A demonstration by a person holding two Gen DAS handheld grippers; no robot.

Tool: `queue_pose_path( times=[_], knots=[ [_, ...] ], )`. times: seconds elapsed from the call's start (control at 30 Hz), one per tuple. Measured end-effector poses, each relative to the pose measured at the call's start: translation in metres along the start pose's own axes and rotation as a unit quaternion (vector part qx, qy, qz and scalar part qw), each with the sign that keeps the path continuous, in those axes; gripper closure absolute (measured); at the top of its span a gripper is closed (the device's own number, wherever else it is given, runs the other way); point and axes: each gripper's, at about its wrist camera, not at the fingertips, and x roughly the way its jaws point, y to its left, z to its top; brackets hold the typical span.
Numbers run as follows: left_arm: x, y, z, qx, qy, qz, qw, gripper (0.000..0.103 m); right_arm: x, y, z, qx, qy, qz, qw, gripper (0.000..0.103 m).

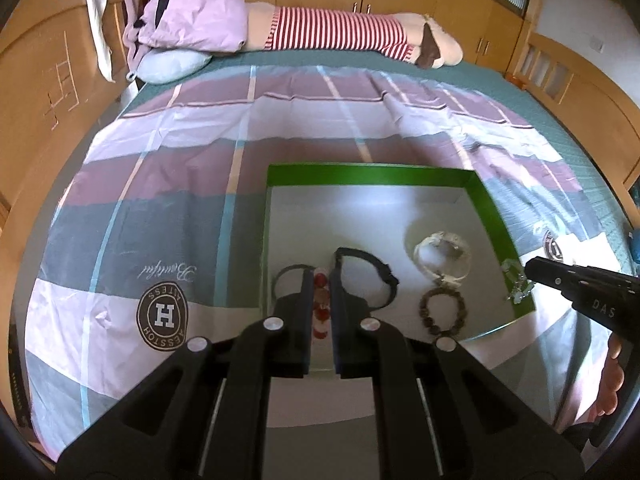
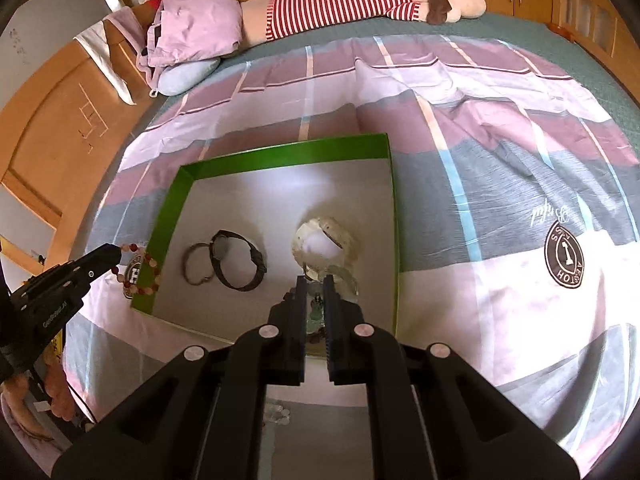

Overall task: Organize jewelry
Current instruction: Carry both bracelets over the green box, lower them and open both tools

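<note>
A green-walled tray (image 1: 492,204) (image 2: 176,196) lies on the bed. My left gripper (image 1: 320,276) is shut on a red and white bead bracelet (image 1: 320,312), which hangs over the tray's left wall in the right wrist view (image 2: 140,276). My right gripper (image 2: 314,280) is shut on a clear crystal bracelet (image 2: 316,312), which dangles over the tray's right wall in the left wrist view (image 1: 516,280). Inside the tray lie a black watch (image 2: 240,264), a thin dark bangle (image 2: 192,264), a white bracelet (image 1: 440,256) and a brown bead bracelet (image 1: 442,312).
The tray sits on a pink, grey and white checked sheet (image 1: 160,240). A striped plush toy (image 1: 344,36) and a pink bundle of cloth (image 1: 192,16) lie at the far side of the bed. Wooden cupboards (image 1: 44,76) surround the bed.
</note>
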Motion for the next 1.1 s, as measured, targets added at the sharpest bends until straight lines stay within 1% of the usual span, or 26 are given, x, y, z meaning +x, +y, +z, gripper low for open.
queue_pose_path(
  times=[0.07, 0.27, 0.43, 0.5, 0.57, 0.63, 0.7, 0.73, 0.83, 0.87, 0.97, 1.1],
  knots=[
    [0.006, 0.003, -0.001, -0.004, 0.006, -0.004, 1.0, 0.096, 0.007, 0.0, -0.001, -0.001, 0.004, -0.002, 1.0, 0.095],
    [0.02, 0.007, -0.005, -0.01, 0.022, 0.001, 0.9997, 0.096, 0.027, 0.0, -0.006, -0.004, 0.024, -0.009, 1.0, 0.095],
    [0.009, 0.006, -0.002, -0.012, 0.012, -0.006, 0.9998, 0.096, 0.018, 0.003, -0.005, -0.007, 0.014, -0.007, 1.0, 0.095],
    [-0.001, 0.004, 0.0, -0.012, 0.005, -0.013, 0.9998, 0.096, 0.003, 0.006, -0.003, -0.005, -0.005, 0.0, 1.0, 0.095],
    [-0.019, -0.001, 0.003, -0.009, -0.015, -0.025, 0.9995, 0.096, -0.021, 0.011, 0.001, -0.009, -0.036, 0.012, 0.999, 0.095],
    [-0.039, -0.007, 0.005, -0.001, -0.041, -0.034, 0.9986, 0.096, -0.051, 0.019, 0.003, -0.022, -0.076, 0.024, 0.997, 0.095],
    [-0.05, -0.01, 0.006, 0.003, -0.055, -0.042, 0.9976, 0.096, -0.064, 0.024, 0.003, -0.033, -0.091, 0.031, 0.995, 0.095],
    [-0.053, -0.01, 0.007, 0.001, -0.056, -0.05, 0.9972, 0.096, -0.066, 0.025, 0.003, -0.035, -0.092, 0.033, 0.995, 0.095],
    [-0.054, -0.007, 0.007, -0.007, -0.044, -0.082, 0.9956, 0.096, -0.057, 0.021, 0.004, -0.027, -0.075, 0.054, 0.995, 0.095],
    [-0.053, -0.006, 0.007, -0.008, -0.043, -0.084, 0.9955, 0.096, -0.051, 0.019, 0.005, -0.021, -0.066, 0.059, 0.996, 0.095],
    [-0.04, -0.006, 0.006, -0.005, -0.035, -0.065, 0.9973, 0.096, -0.033, 0.015, 0.004, -0.015, -0.049, 0.052, 0.997, 0.095],
    [-0.009, -0.005, 0.0, -0.002, -0.014, -0.041, 0.9991, 0.096, 0.003, 0.008, -0.001, -0.006, -0.016, 0.029, 0.999, 0.095]
  ],
)
